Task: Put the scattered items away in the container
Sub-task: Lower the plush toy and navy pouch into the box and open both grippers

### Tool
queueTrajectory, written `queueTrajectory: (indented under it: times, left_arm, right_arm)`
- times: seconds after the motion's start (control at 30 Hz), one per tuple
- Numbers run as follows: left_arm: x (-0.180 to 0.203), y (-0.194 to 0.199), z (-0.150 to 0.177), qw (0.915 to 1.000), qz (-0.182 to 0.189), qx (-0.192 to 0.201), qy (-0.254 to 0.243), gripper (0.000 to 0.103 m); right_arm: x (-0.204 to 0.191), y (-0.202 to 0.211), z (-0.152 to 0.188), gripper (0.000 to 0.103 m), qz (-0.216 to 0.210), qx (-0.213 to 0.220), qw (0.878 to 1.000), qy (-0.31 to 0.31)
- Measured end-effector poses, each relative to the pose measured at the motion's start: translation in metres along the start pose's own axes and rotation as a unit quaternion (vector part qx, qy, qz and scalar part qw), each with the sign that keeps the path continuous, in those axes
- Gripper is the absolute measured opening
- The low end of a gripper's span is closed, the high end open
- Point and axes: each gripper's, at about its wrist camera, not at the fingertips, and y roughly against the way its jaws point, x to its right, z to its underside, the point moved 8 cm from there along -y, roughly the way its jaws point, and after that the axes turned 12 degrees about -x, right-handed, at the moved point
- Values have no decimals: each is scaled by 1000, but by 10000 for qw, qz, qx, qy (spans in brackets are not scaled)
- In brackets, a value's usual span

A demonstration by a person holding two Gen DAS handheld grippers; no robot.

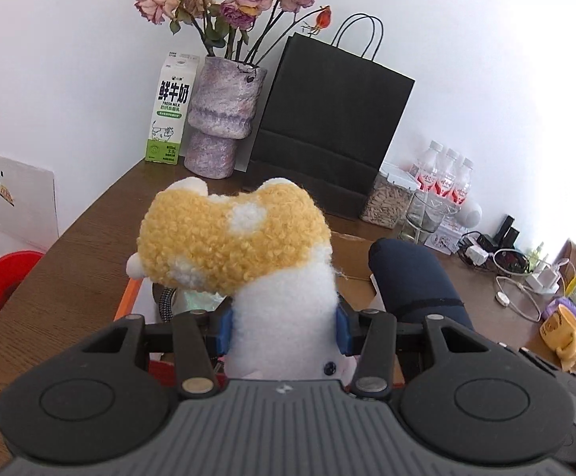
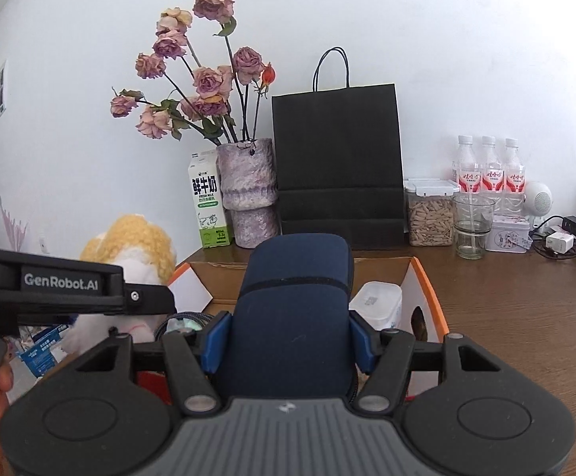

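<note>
My left gripper (image 1: 284,329) is shut on a plush toy (image 1: 244,246) with a curly yellow head and white body, its blue pads pressed into the white body. In the right wrist view the same plush toy (image 2: 137,254) sits at the left behind the left gripper's black body (image 2: 69,289). My right gripper (image 2: 288,341) is shut on a dark navy case (image 2: 291,309), also seen in the left wrist view as the navy case (image 1: 411,277). Both items hang above a cardboard box (image 2: 426,297) with orange flaps, which holds a white plastic tub (image 2: 379,301) and other items.
At the back of the wooden table (image 2: 506,317) stand a milk carton (image 2: 208,202), a purple vase of dried roses (image 2: 248,194), a black paper bag (image 2: 339,162), a seed jar (image 2: 430,214), a glass (image 2: 472,222), three bottles (image 2: 490,170) and cables. A red bucket (image 1: 6,281) sits on the floor at left.
</note>
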Motion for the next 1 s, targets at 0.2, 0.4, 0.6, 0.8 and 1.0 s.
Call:
queueTrajectory:
  times: [0.2, 0.4, 0.6, 0.8, 1.0]
  left_arm:
    - [-18, -32, -25, 9996, -38, 200, 185, 48]
    - [-32, -69, -33, 9994, -164, 156, 251, 48]
    - [-38, -93, -13, 9995, -228, -183, 86, 48]
    - [-30, -95, -7, 9995, -211, -211, -129, 48]
    - [-29, -94, -6, 9994, -238, -174, -206, 48]
  right_arm:
    - [-2, -45, -13, 60, 23, -118, 9998, -163]
    - [12, -73, -5, 60, 170, -367, 9989, -253]
    - [28, -91, 6, 60, 292, -708, 9960, -457]
    - [28, -87, 9, 60, 362, -651, 9964, -414]
    - [23, -83, 10, 61, 368, -623, 9969, -303]
